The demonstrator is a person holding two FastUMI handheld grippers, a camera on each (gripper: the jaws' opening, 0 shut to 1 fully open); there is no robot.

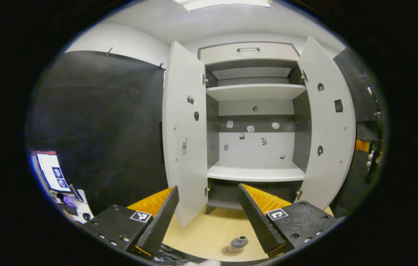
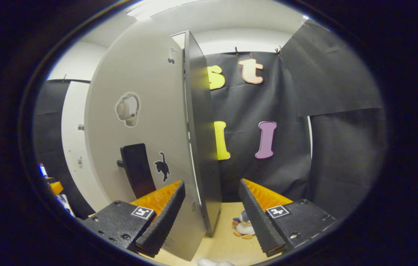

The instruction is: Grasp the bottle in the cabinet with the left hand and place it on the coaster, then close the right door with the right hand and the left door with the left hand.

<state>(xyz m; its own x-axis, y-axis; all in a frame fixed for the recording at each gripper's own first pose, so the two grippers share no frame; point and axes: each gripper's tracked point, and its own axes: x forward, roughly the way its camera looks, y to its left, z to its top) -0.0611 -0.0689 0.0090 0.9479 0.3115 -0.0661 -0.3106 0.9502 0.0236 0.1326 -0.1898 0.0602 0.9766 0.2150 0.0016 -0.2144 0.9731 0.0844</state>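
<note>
Both hand-held grippers, left (image 1: 207, 216) & right (image 2: 212, 212), apart, empty; bottle (image 1: 237, 244) on coaster, partly cut off.

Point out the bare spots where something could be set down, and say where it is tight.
Free: the cabinet's lower shelf and upper shelf, both bare between the open doors. Floor ahead of the left gripper is bare except the bottle. Tight: the right gripper straddles the right door's edge.

The cabinet doors (image 1: 185, 147) are showing smooth, matt white laminate; the floor (image 1: 209, 232) is looking like pale wood; the booth wall (image 2: 323, 147) is hanging as matt black cloth, creased
</note>
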